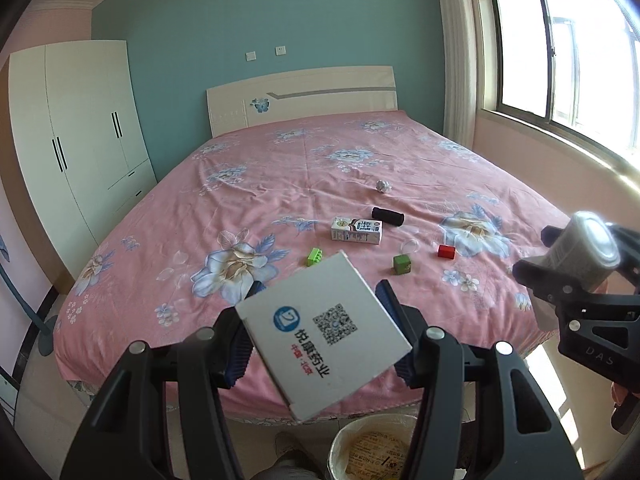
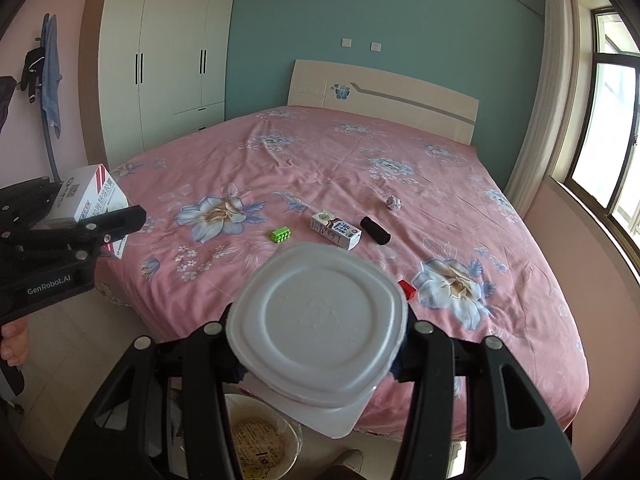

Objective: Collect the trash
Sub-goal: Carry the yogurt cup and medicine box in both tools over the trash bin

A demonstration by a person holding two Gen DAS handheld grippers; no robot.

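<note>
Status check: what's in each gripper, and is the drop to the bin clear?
Left gripper shut on white box. Right gripper shut on plastic cup. Trash bin below, at bed's foot, nothing blocking. Milk carton, paper ball still on bed.

On white box (image 1: 324, 332) in left gripper (image 1: 320, 332): blue square logo, QR code, black characters "悦康药业", small red print beneath, too small to read. On left gripper's black body, from right wrist view: "GenRobot.AI". On right gripper (image 1: 576, 264) body, from left wrist view: "DAS". On milk carton (image 1: 357, 231) on the bed: print, illegible.
</note>
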